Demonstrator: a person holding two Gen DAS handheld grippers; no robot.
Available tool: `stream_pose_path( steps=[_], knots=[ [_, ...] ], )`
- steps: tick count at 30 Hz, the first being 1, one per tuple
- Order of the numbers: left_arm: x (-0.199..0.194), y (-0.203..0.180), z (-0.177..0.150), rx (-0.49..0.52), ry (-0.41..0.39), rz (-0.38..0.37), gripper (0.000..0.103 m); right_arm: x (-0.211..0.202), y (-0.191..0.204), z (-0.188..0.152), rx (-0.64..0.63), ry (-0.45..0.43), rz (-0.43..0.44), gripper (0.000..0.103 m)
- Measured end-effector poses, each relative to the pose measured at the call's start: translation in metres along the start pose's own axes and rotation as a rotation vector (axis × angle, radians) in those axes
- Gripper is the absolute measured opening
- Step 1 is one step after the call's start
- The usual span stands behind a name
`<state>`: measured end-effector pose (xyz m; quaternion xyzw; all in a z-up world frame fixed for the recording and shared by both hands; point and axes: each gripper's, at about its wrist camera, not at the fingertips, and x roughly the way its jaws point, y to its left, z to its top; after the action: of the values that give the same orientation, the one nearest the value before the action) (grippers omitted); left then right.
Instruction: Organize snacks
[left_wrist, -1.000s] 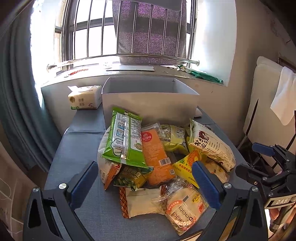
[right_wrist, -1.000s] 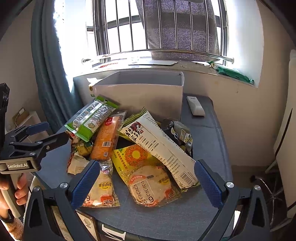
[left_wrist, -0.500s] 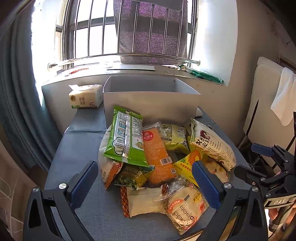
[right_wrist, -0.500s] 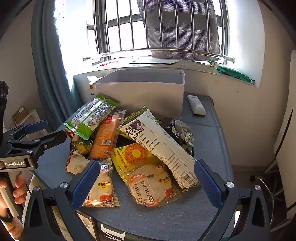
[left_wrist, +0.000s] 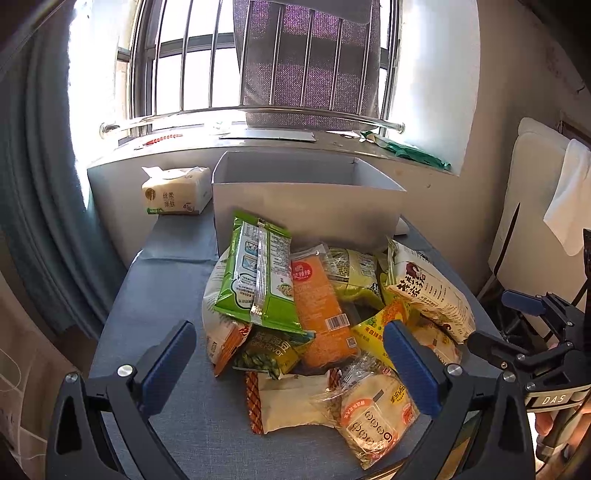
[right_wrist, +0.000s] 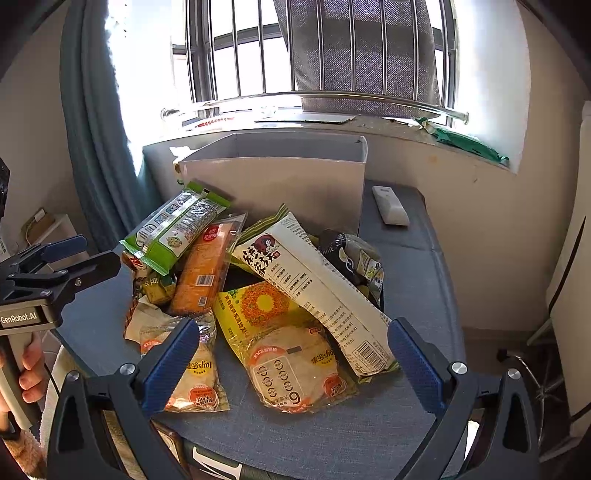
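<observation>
A pile of snack packets lies on the blue-grey table: a green packet on top, an orange packet, a long white packet, a yellow packet and round cake packs. An open grey box stands behind the pile. My left gripper is open and empty, above the near edge of the pile. My right gripper is open and empty, above the round cake packs. Each gripper shows in the other's view, the right and the left.
A tissue pack sits at the table's back left. A white remote lies to the right of the box. The window sill and bars are behind. A curtain hangs at the left. A white chair stands at the right.
Both grippers have drifted slightly; the view of the pile has shifted a little. Nothing was grasped and the snacks have not moved.
</observation>
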<state>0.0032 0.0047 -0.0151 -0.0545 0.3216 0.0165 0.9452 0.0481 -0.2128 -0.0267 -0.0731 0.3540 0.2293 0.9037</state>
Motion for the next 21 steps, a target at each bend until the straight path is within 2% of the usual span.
stream_pose_path(
  steps=[6,11,16,18,19,20,21],
  knots=[
    [-0.001,0.001,0.000,0.007,-0.023,0.011,0.103,0.007,-0.006,0.004,-0.015,0.008,-0.002,0.103],
    [-0.001,0.002,0.000,0.013,-0.023,0.025,0.103,0.030,-0.013,0.015,-0.073,0.037,-0.014,0.103],
    [0.001,0.007,-0.003,-0.016,0.004,-0.026,0.103,0.064,-0.021,0.020,-0.126,0.088,-0.023,0.103],
    [0.002,0.009,-0.003,-0.026,0.023,-0.034,0.103,0.077,-0.023,0.019,-0.149,0.110,-0.016,0.091],
    [0.003,0.010,-0.003,-0.026,0.030,-0.030,0.103,0.085,-0.024,0.018,-0.158,0.144,-0.011,0.067],
    [0.004,0.011,-0.002,-0.024,0.038,-0.025,0.103,0.091,-0.024,0.016,-0.171,0.176,-0.008,0.054],
    [0.005,0.011,-0.002,-0.022,0.044,-0.022,0.103,0.093,-0.022,0.015,-0.197,0.175,-0.027,0.050]
  ],
)
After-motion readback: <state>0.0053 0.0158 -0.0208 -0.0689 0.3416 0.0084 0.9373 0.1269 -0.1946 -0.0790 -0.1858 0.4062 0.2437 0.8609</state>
